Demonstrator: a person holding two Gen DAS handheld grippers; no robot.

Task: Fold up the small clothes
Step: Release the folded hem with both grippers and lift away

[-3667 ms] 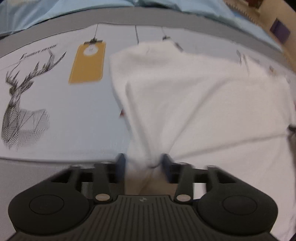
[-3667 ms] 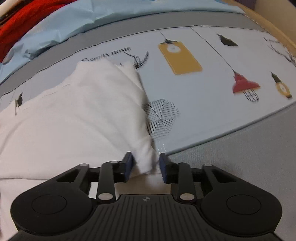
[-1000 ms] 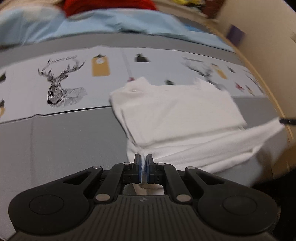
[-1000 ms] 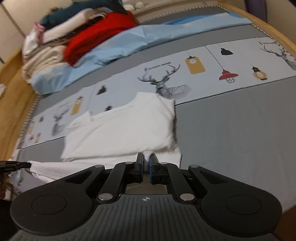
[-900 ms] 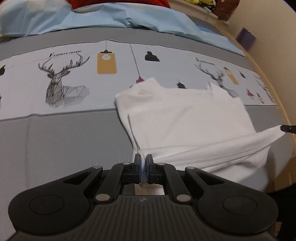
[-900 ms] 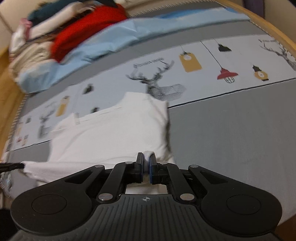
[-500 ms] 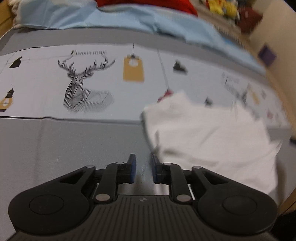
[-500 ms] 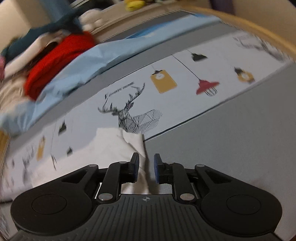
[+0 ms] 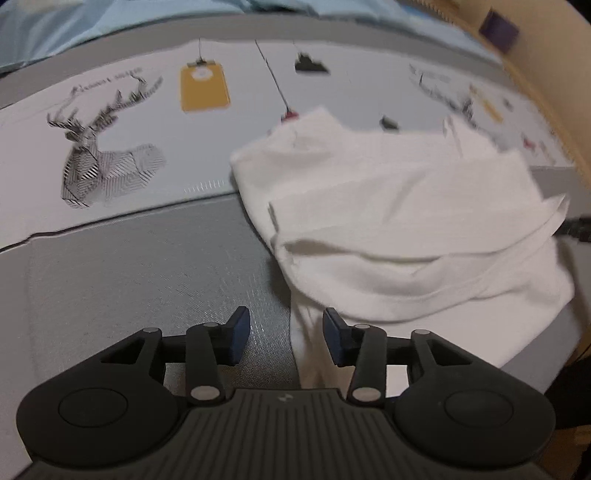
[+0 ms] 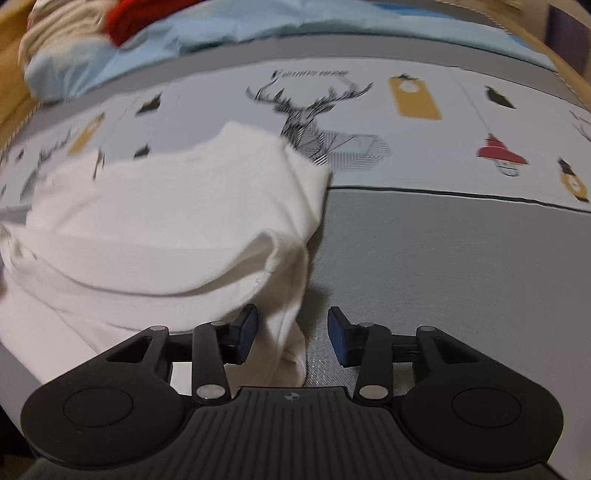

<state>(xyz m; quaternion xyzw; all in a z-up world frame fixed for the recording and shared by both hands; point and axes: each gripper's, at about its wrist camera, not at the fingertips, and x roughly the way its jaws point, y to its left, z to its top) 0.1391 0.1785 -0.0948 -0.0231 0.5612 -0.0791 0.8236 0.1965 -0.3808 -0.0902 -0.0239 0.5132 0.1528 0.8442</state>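
A small white garment (image 9: 399, 206) lies folded in loose layers on the bed, its lower part hanging over the near edge. My left gripper (image 9: 286, 334) hovers at the garment's left lower corner with its jaws opening; white cloth sits between them on the right side, and the pads do not press it. In the right wrist view the same white garment (image 10: 166, 206) fills the left half. My right gripper (image 10: 293, 334) is at the garment's right lower corner, jaws opening, a fold of cloth standing loose between the fingers.
The bed cover (image 9: 129, 266) is grey near me, with a pale band printed with deer (image 10: 314, 118), tags and lamps behind. A light blue blanket (image 10: 221, 33) and a pile of red and beige clothes (image 10: 74, 26) lie at the back. A wooden bed frame (image 9: 546, 92) runs along the right.
Both grippers were shut on the garment's lower hem, holding it stretched between them. They came down toward the bed, let go, and their jaws have spread while the hem dropped onto the folded garment.
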